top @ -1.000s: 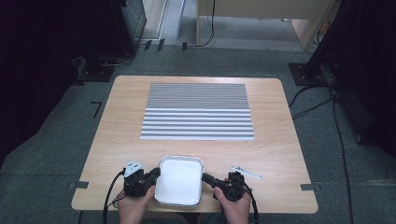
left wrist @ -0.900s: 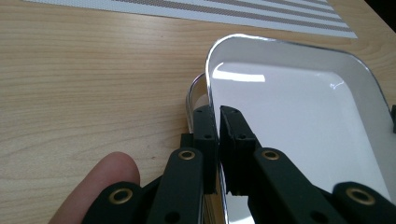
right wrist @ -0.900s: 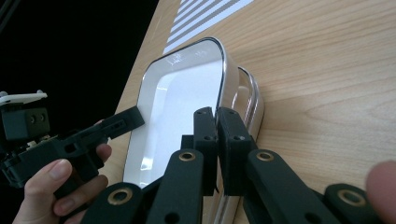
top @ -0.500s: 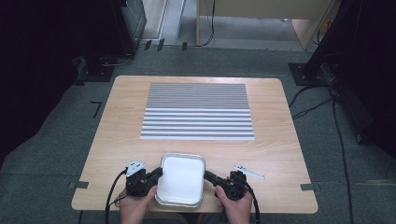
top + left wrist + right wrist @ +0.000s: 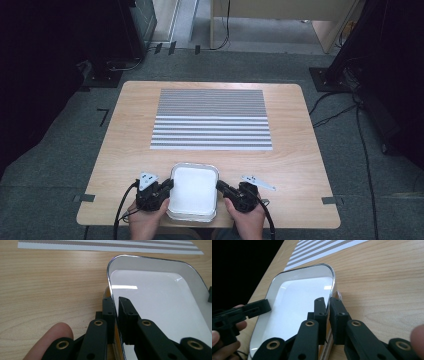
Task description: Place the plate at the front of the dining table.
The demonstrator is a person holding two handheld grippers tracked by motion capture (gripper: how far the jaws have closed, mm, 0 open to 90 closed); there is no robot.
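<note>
**Tray creeping forward, both rims pinched**

The white tray (image 5: 193,192) is sitting at the desk's (image 5: 300,165) near edge — nudged slightly forward since a second ago. Left gripper (image 5: 116,308) and right gripper (image 5: 328,307) are clamping opposite rims, fingers together — carrying is likely starting.

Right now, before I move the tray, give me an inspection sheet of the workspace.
Surface: wooden table, striped mat lying flat across its far half.
Job's things: white tray at the near edge, nothing in it.
Clutter: nothing seen.
Grippers: left gripper shut on the tray's left rim; right gripper shut on its right rim.
Cables: one trailing from each gripper; more on the floor at right.
Surroundings: grey carpet, dark equipment either side.
</note>
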